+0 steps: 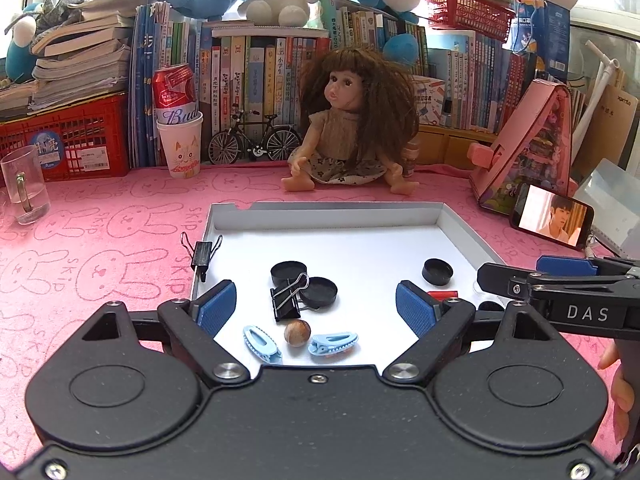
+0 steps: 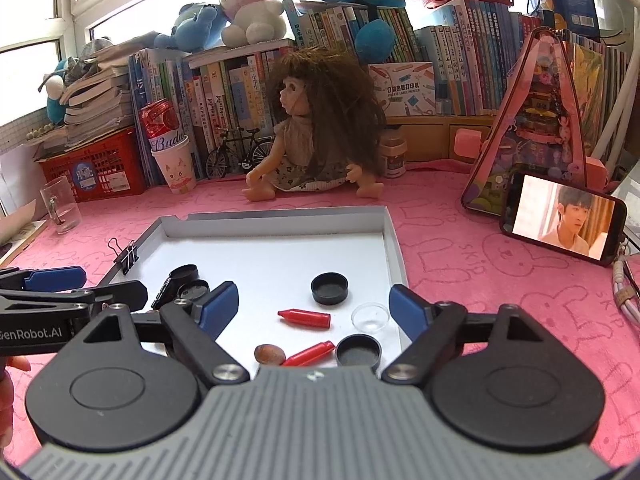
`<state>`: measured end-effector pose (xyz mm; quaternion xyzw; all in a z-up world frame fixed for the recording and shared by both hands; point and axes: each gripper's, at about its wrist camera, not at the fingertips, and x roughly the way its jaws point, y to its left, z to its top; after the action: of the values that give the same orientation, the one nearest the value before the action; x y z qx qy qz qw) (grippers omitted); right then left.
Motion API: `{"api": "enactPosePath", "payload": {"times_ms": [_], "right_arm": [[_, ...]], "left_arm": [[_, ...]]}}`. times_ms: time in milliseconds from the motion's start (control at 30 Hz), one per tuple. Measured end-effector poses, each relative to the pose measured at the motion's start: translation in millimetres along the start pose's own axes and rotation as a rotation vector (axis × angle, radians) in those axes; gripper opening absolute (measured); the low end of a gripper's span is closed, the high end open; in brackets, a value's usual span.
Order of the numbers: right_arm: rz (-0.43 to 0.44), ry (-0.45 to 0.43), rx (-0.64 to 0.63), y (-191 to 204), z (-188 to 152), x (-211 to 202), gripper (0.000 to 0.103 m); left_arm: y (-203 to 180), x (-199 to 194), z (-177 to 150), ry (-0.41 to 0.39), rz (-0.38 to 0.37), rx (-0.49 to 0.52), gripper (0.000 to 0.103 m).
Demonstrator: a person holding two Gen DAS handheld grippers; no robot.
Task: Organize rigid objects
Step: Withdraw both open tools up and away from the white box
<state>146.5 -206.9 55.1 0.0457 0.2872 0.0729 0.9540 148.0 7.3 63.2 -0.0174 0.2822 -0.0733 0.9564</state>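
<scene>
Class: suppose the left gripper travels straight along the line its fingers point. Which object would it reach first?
Probably the black binder clip lying in the white tray, roughly centred ahead of the open left gripper. Depth is uncertain; the nut lies nearer but lower.

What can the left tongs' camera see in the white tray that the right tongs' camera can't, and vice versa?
Only the left view shows two light blue hair clips. Only the right view shows the clear plastic lid, both red pen caps in full, and a black cap nearest the camera. Both show the white tray, the nut, black binder clips and the doll.
</scene>
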Motion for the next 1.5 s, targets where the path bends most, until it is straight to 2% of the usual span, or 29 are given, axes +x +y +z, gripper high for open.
{"api": "enactPosePath", "payload": {"times_ms": [333, 700, 1100, 1500], "right_arm": [[-0.005, -0.011, -0.009, 2, -15, -13, 0.092], [-0.077, -0.033, -0.014, 6, -37, -27, 0.095], [-0.092, 0.012, -0.004, 6, -65, -24, 0.096], [-0.113, 0.057, -0.015, 7, -77, -14, 0.099]], "left_arm": [[-3, -14, -13, -0.004, -0.018, 0.007, 0.086], [-7, -28, -37, 0.006, -0.013, 0.001, 0.087], [-9, -28, -71, 0.036, 0.027, -0.002, 0.087], [-3, -14, -83, 0.087, 0.056, -0.017, 0.088]]}}
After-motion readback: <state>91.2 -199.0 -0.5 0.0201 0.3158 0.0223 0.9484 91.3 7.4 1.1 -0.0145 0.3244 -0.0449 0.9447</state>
